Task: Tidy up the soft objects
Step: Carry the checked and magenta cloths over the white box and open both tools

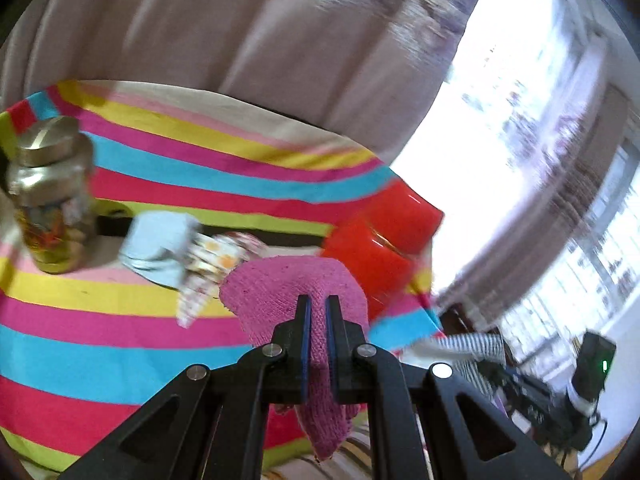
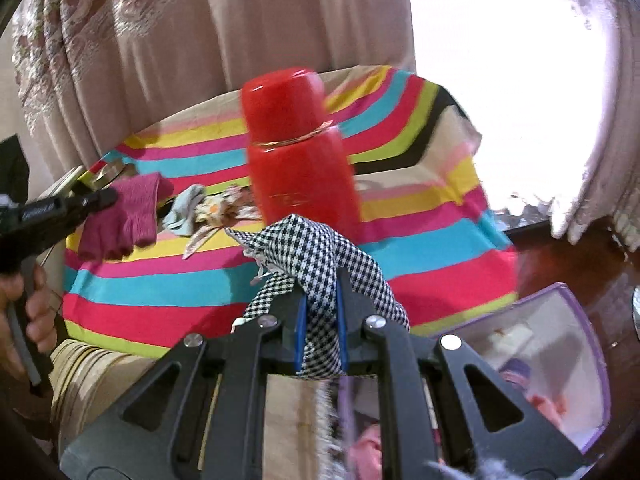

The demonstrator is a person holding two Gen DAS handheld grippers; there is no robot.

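Note:
My left gripper (image 1: pixel 318 300) is shut on a magenta knitted cloth (image 1: pixel 280 286) and holds it above the striped tablecloth (image 1: pixel 120 344). The right wrist view shows that gripper (image 2: pixel 106 196) at the left with the magenta cloth (image 2: pixel 128 216) hanging from it. My right gripper (image 2: pixel 322 280) is shut on a black-and-white checked cloth (image 2: pixel 316 248) in front of the red flask (image 2: pixel 300 152). A light blue cloth (image 1: pixel 158 246) and a floral cloth (image 1: pixel 212 268) lie on the table, also in the right wrist view (image 2: pixel 182 210) (image 2: pixel 218 212).
A red flask (image 1: pixel 380 240) stands at the table's right side. A gold-lidded jar (image 1: pixel 50 196) stands at the left. A purple-edged box (image 2: pixel 560 364) sits low right beside the table. Beige curtains (image 2: pixel 200 32) hang behind.

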